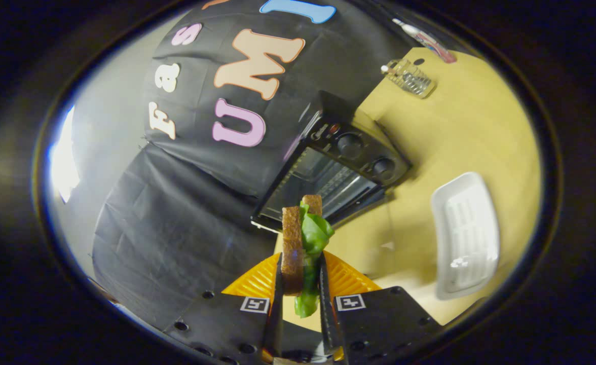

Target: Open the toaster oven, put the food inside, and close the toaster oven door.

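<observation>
Gripper (300,284) clamped on sandwich (303,243), both fingers pressing its bread sides, lettuce showing. Toaster oven (333,162) just beyond on desk (460,132), door open. White tray (465,233) lies beside it.

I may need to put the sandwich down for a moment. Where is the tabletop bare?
The gripper is shut on the sandwich. Bare table lies between the toaster oven, white tray and clear rack. It is tighter at the oven's open front.
</observation>
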